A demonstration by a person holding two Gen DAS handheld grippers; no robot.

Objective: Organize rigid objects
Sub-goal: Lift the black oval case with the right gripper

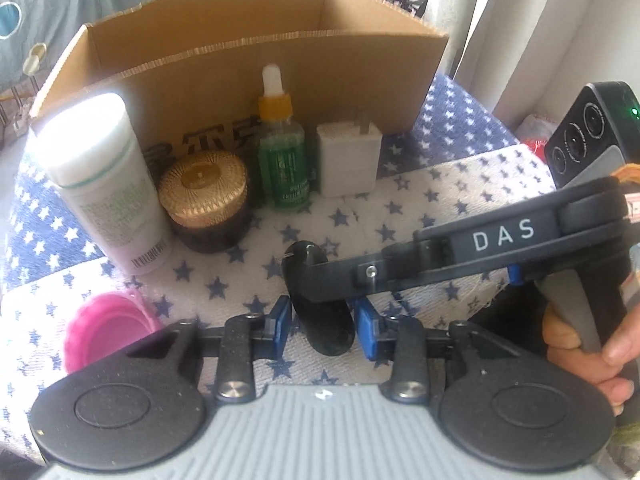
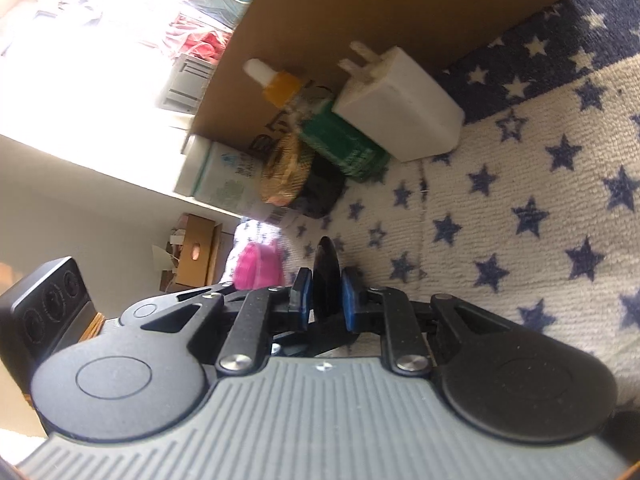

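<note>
A black oval object (image 1: 326, 338) sits upright over the star-patterned blanket (image 1: 420, 200). My right gripper (image 1: 306, 280) reaches in from the right and is shut on the object's thin faces; in the right wrist view the blue pads (image 2: 302, 296) clamp the black oval object (image 2: 326, 268) at my right gripper (image 2: 327, 300). My left gripper (image 1: 324, 326) comes from below, and its blue pads (image 1: 280, 328) touch the object's two narrow edges. A hand holds the right gripper's handle.
A white tube (image 1: 104, 184), a gold-lidded jar (image 1: 204, 196), a green dropper bottle (image 1: 284, 160) and a white charger plug (image 1: 348, 160) line up in front of a cardboard box (image 1: 240, 52). A pink cup (image 1: 108, 328) lies at the left.
</note>
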